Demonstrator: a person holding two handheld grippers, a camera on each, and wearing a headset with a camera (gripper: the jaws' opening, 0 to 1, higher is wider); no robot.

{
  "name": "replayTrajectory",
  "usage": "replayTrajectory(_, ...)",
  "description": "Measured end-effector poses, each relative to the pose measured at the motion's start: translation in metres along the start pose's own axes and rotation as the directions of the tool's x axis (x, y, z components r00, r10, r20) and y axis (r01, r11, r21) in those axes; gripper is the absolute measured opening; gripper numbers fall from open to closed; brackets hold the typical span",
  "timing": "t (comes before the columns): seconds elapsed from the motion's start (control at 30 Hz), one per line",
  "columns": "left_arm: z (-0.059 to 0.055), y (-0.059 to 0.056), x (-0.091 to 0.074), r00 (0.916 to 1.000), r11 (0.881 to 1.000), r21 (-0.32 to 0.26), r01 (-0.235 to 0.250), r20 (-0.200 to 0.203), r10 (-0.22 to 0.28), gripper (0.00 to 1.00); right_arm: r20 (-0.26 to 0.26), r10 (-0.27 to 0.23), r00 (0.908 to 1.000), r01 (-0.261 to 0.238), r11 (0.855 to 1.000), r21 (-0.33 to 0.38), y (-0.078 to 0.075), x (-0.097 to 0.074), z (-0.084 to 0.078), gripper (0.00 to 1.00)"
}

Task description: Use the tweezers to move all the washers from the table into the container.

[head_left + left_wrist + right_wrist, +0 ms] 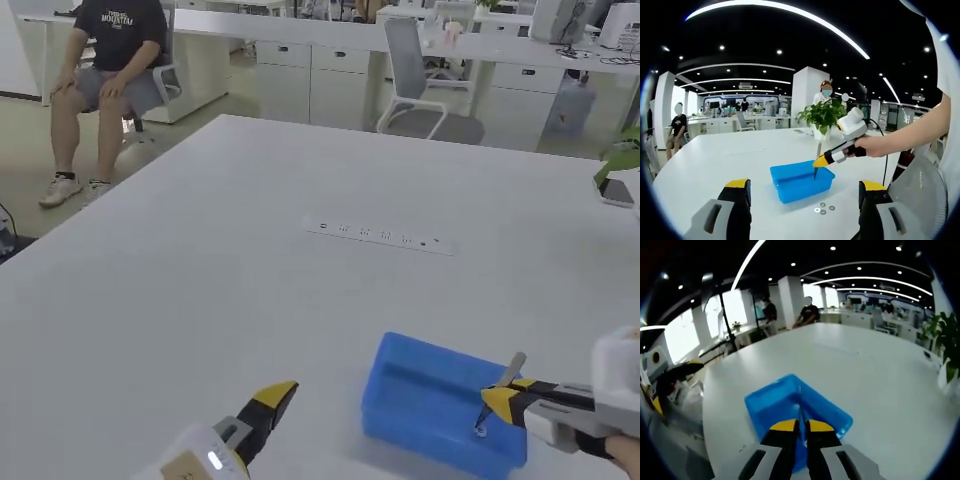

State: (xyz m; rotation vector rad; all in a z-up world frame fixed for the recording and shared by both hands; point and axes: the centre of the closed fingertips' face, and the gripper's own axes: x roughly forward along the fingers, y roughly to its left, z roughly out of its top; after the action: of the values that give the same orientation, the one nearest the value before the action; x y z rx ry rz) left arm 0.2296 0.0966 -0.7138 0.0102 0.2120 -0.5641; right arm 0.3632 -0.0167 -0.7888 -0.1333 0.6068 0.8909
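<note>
The right gripper (500,398) has its fingers pinched shut on the tweezers (514,367). They stand nearly upright, tips down inside the blue container (420,390). Three washers (823,208) lie on the desk (250,280) just outside the container's wall, towards the person's edge. They are nearer the left gripper (278,393), whose fingers gape wide and empty.

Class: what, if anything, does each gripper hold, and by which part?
The right gripper clamps the tweezers around mid-length, tips pointing down into the container. The left gripper holds nothing.
</note>
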Motion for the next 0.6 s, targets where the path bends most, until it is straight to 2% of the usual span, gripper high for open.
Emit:
replayTrajectory(0.2,0.001,0.000,0.000,1.0000,1.000,0.001,-0.003,0.001,0.003,0.90,0.047,0.024,0.9986,-0.023,0.999,-0.029,0.019,-0.014,0.017,0.03)
replayTrajectory(0.4,0.001,-0.001,0.000,1.0000,1.000,-0.002,0.003,-0.001,-0.003,0.90,0.094,0.044,0.9946,-0.042,0.999,-0.021,0.033,-0.028,0.029,0.03)
replayTrajectory(0.6,0.000,-0.001,0.000,1.0000,1.000,0.000,0.003,-0.003,-0.003,0.90,0.120,0.071,0.9902,-0.072,0.997,-0.001,0.049,-0.037,0.031,0.03)
